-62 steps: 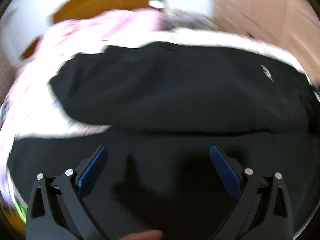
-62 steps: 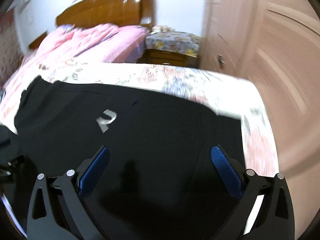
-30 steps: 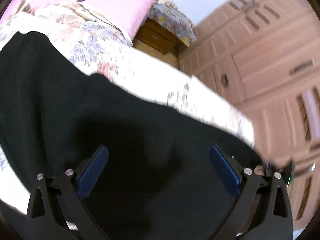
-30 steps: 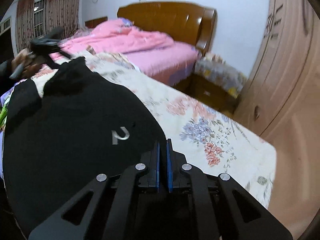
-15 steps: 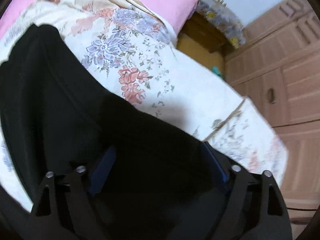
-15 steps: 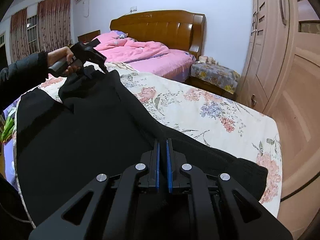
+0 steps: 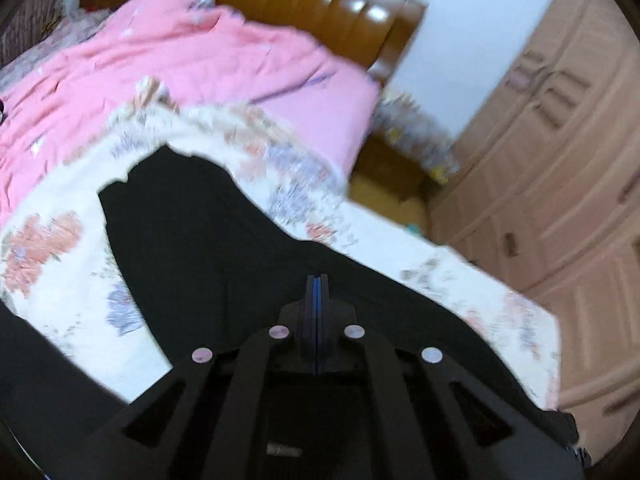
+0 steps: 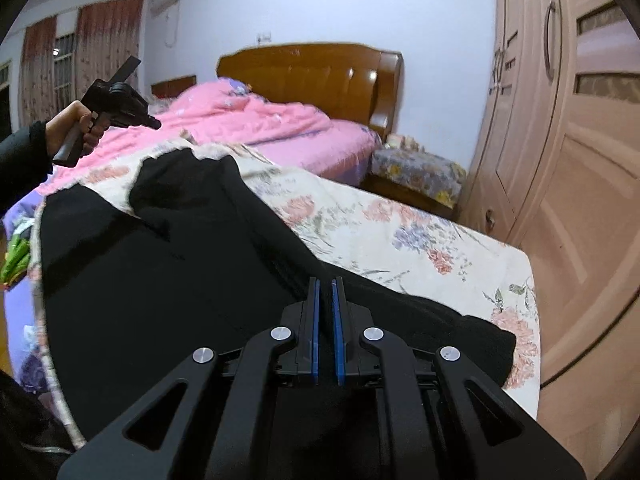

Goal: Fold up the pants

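Black pants (image 8: 172, 280) lie spread on the floral bedsheet (image 8: 380, 232), with a lumpy folded end toward the far left; they also show in the left wrist view (image 7: 192, 240). My right gripper (image 8: 324, 288) sits low over the near part of the pants, jaws nearly together with a narrow gap, nothing seen between them. My left gripper (image 7: 317, 284) has its jaws pressed together with nothing visible between them. In the right wrist view it (image 8: 154, 123) is held in a hand, raised above the bed at the far left, clear of the pants.
A pink quilt (image 8: 248, 120) and wooden headboard (image 8: 312, 72) lie beyond. A nightstand with a floral cloth (image 8: 416, 172) stands by the wardrobe doors (image 8: 560, 160) on the right. Green items (image 8: 14, 256) lie at the bed's left edge.
My left gripper closed, let the pants' far end drop on the bed, and lifted away. The pants settled flatter. My right gripper's jaws parted slightly.
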Action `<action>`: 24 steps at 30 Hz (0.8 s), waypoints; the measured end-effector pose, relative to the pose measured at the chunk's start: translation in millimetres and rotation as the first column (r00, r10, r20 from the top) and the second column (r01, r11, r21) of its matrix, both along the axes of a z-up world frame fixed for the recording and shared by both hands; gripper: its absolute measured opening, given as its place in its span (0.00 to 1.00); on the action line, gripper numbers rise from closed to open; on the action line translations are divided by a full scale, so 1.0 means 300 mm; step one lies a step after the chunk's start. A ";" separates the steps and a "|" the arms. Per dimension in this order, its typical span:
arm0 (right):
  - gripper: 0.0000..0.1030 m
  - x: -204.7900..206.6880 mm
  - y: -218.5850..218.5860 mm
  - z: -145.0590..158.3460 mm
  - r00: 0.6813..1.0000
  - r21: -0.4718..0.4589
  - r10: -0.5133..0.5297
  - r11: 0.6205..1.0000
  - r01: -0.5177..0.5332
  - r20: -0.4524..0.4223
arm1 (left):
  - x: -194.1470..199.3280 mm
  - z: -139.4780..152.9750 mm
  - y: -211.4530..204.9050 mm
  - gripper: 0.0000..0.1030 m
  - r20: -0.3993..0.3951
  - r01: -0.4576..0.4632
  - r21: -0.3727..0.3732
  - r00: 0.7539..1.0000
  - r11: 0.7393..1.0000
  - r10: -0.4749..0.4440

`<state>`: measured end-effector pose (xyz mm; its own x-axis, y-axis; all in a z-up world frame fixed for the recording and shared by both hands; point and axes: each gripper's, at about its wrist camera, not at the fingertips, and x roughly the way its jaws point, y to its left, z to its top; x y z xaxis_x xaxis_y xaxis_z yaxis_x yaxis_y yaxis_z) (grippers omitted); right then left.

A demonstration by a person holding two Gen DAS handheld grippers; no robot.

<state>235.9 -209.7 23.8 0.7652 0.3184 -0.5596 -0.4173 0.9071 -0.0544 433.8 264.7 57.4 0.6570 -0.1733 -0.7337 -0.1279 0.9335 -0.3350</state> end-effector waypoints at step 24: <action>0.84 0.207 -0.023 -0.141 0.973 -0.125 0.059 0.988 -0.089 -0.224 | 0.285 -0.391 -0.652 0.72 -0.353 0.818 0.567 0.346 0.096 -0.869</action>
<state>298.0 -216.5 -18.4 0.5962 0.2806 -0.7523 -0.4983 0.8640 -0.0727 519.4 69.2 -60.0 0.4225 -0.2312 -0.8764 0.8732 0.3630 0.3252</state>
